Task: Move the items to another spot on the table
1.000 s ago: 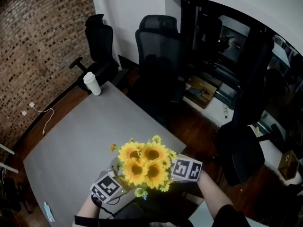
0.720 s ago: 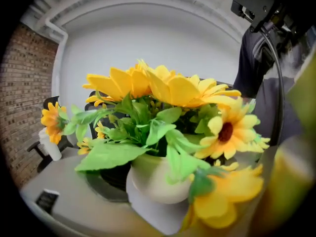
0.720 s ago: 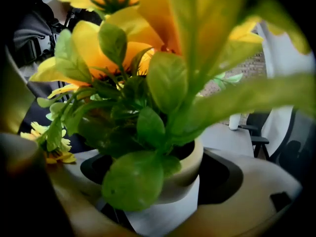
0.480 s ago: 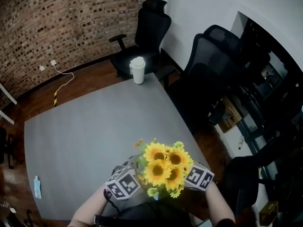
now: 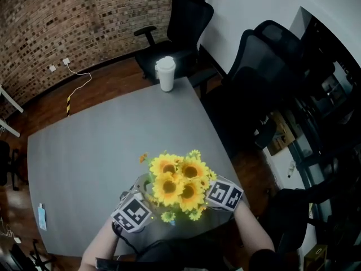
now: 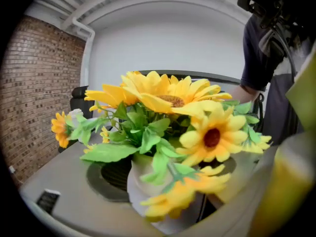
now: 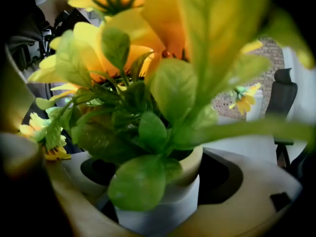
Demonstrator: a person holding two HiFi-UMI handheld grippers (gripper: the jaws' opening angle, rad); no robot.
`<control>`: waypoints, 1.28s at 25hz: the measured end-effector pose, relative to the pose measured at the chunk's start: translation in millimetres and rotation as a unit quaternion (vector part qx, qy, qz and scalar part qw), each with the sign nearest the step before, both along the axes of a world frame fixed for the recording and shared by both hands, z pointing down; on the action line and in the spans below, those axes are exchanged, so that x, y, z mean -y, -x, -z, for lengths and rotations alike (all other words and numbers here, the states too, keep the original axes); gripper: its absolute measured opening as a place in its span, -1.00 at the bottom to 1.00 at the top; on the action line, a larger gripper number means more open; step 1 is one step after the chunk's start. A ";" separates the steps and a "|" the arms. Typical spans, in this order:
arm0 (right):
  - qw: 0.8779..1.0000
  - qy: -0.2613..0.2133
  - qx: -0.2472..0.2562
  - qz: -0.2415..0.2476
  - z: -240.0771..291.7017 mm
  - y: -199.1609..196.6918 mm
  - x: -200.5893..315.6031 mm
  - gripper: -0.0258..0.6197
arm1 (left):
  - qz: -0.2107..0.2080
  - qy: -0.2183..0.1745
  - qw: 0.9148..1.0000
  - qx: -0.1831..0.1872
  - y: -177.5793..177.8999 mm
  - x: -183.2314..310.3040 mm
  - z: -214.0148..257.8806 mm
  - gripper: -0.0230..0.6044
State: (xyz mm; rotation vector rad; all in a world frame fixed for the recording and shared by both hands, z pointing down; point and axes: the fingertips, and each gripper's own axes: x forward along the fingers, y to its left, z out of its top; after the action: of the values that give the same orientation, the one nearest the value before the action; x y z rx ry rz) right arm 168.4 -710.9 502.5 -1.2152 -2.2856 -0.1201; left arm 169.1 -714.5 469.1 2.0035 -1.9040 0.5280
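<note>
A bunch of yellow sunflowers [image 5: 176, 180] in a white pot [image 6: 148, 184] is held over the near right part of the grey table [image 5: 96, 145]. In the head view the blooms hide the pot. My left gripper [image 5: 135, 212] comes in from the left and my right gripper [image 5: 224, 195] from the right. Each has its jaws round the pot. The left gripper view has the pot between a grey jaw and a yellowish one. In the right gripper view the pot [image 7: 163, 201] sits between the jaws under green leaves [image 7: 148, 132].
A white lidded cup [image 5: 165, 73] stands at the table's far corner. Black office chairs [image 5: 189, 21] [image 5: 262, 66] stand beyond the far and right edges. A small blue item [image 5: 42, 216] lies at the near left edge. A cable [image 5: 76, 86] runs across the wooden floor.
The head view has swung round over the second. The pot, held by both grippers, has shifted a little to the left and further in over the table.
</note>
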 end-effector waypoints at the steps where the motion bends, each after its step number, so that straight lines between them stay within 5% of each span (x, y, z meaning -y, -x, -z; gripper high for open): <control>1: 1.000 0.000 0.002 0.001 -1.8 5.1 9.8 0.60 | 0.012 0.000 1.000 -0.001 5.2 9.2 -1.4 0.41; 17: 0.998 -0.025 -0.004 0.066 -47.4 64.9 114.4 0.60 | 0.091 0.057 0.994 0.018 64.5 114.2 -46.4 0.38; 26: 0.998 -0.050 -0.030 0.037 -90.1 108.4 143.2 0.60 | 0.112 0.075 0.991 0.026 106.7 135.4 -89.7 0.32; 32: 0.998 -0.017 -0.052 0.004 -111.0 124.0 160.5 0.60 | 0.108 0.067 0.991 0.026 119.1 146.8 -105.6 0.21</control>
State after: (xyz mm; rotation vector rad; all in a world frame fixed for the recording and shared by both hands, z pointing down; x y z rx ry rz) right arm 44.4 -871.4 613.5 -1.1866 -2.1804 -0.0954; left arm 50.0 -861.2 574.7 1.6900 -2.0280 0.6373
